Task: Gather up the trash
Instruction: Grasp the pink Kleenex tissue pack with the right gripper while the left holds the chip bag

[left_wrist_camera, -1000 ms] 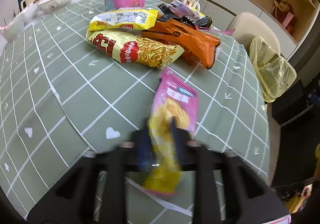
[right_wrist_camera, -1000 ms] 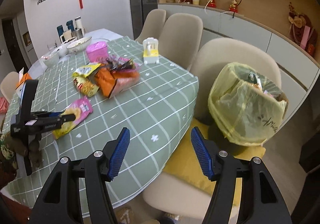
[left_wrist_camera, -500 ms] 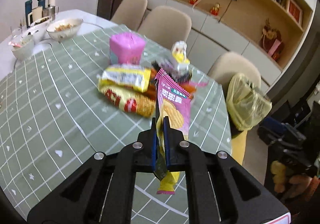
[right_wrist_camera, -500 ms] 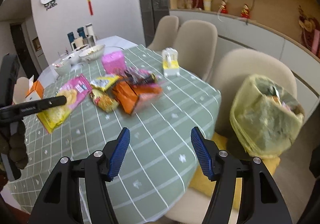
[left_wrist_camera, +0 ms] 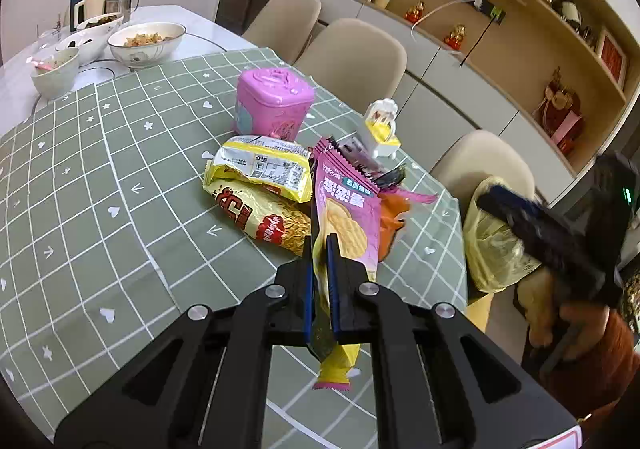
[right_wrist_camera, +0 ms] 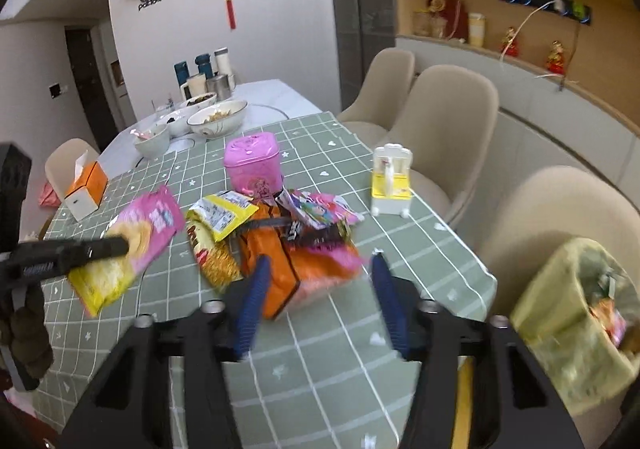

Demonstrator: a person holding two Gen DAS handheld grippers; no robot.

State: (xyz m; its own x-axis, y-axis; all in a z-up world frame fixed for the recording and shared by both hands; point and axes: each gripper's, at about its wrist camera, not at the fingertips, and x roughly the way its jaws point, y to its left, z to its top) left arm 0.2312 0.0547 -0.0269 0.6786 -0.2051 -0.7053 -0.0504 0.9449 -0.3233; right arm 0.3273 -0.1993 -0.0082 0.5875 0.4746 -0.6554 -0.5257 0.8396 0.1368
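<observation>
Green checked cloth covered the worktop (right_wrist_camera: 320, 377), and the yellow-lined trash bin (right_wrist_camera: 576, 321) was seen off its edge, to the right of both grippers. Ahead of the right gripper (right_wrist_camera: 320, 301), just beyond its fingertips, an orange packet (right_wrist_camera: 288, 269) lay on the wrapper pile; its jaws were closing, with nothing pressed between them. The left gripper (left_wrist_camera: 320, 249) was clamped on a pink snack packet (left_wrist_camera: 344, 209), held upright clear of the cloth, long axis in line with the fingers.
</observation>
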